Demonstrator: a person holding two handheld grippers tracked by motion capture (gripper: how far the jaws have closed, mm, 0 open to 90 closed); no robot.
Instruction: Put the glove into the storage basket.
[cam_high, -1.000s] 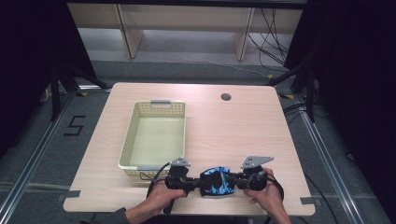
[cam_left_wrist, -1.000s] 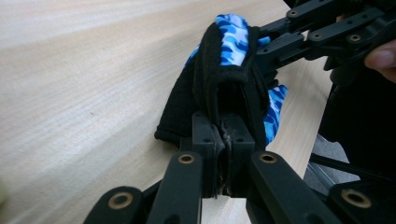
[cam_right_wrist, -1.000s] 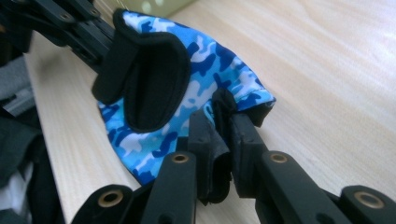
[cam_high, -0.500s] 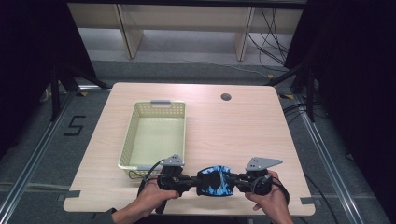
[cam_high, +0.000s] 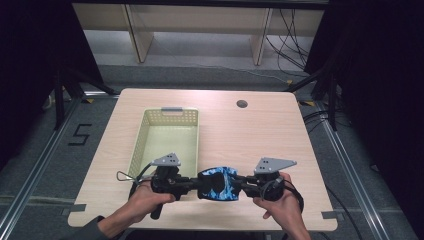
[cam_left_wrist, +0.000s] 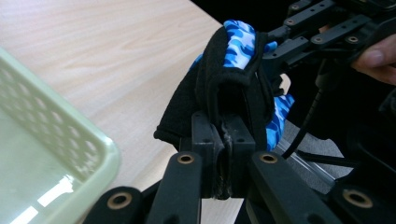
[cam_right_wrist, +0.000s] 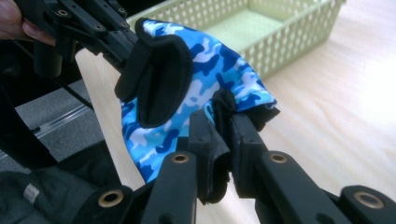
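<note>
I've got the blue camo glove (cam_high: 218, 183) pinched between left gripper (cam_high: 196, 184) and right gripper (cam_high: 241, 182) at bottom center, green basket (cam_high: 150, 131) just upper left.

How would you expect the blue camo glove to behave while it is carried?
Probably floppy: the glove folds and droops between the left tool and right tool. Likely light, since pinched edges alone hold it. Its fabric seems unlikely to slip.

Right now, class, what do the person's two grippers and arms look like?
Both the left gripper and the right gripper are black, with brass-coloured pivot pins, a grey three-cornered plate on top and a thin black trailing cable. A dark sleeve covers the left forearm.
</note>
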